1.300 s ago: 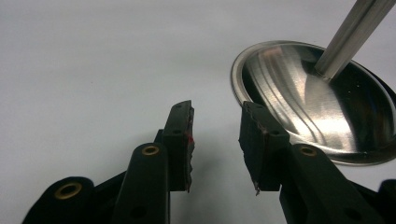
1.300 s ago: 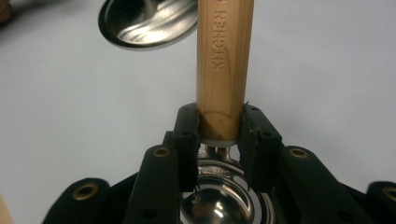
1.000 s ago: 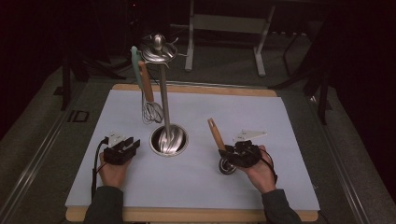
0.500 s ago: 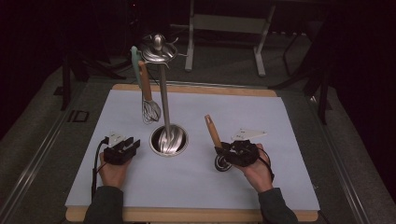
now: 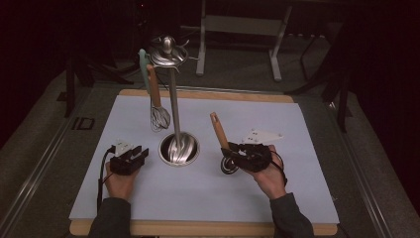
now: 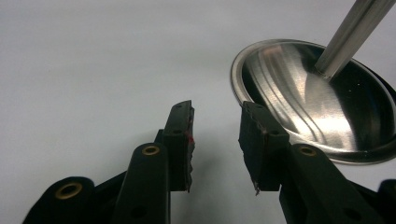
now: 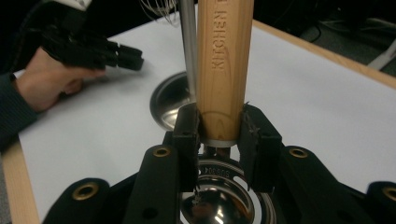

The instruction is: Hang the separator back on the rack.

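1. The wooden-handled utensil (image 5: 221, 136) is standing tilted right of the rack's steel base (image 5: 179, 148), its handle now leaning further left and far than a second ago.
2. The right gripper (image 7: 219, 133) is clamping the handle's lower end, having risen slightly.
3. The left gripper (image 6: 215, 135) is resting with jaws apart and empty, unmoved, left of the base.
4. A whisk (image 5: 158, 117) is hanging from the rack.
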Available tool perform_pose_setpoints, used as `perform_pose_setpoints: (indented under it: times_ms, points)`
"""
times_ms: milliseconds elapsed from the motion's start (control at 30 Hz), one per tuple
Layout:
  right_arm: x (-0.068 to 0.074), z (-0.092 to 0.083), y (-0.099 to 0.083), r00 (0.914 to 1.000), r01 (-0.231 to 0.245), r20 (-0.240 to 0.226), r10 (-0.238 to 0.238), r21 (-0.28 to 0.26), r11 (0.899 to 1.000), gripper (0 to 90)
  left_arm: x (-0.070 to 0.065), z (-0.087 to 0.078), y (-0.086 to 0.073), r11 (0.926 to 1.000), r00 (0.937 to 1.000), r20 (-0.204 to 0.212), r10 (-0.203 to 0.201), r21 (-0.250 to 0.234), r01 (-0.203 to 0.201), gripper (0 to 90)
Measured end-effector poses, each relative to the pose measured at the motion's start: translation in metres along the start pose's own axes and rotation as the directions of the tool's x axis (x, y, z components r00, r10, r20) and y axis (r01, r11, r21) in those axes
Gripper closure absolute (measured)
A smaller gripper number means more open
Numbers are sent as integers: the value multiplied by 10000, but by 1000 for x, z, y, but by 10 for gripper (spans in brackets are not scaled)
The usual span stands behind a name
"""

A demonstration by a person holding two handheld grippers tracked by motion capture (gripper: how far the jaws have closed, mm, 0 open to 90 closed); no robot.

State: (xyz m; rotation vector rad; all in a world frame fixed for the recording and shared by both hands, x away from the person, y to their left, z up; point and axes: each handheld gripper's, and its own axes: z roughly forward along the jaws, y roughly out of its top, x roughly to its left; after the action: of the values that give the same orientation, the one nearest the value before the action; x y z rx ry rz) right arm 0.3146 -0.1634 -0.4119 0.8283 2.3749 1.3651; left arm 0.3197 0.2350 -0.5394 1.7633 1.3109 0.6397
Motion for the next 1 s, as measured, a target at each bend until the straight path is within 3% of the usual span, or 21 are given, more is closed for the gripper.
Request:
perform_pose_setpoints:
  times_ms: [300, 567, 1000]
  points:
    - [6, -4, 25, 9968, 562, -521, -599, -707, 9959, 703, 0, 0, 0, 10000, 10000, 6, -15, 0, 15, 649]
    - [9, -12, 49, 9941, 685, -735, -797, -1442, 9872, 703, 0, 1, 0, 10000, 10000, 2, -16, 14, 16, 649]
    - [29, -17, 96, 9876, 1360, -467, -1496, -2191, 9662, 703, 0, 1, 0, 10000, 10000, 12, -46, 16, 46, 649]
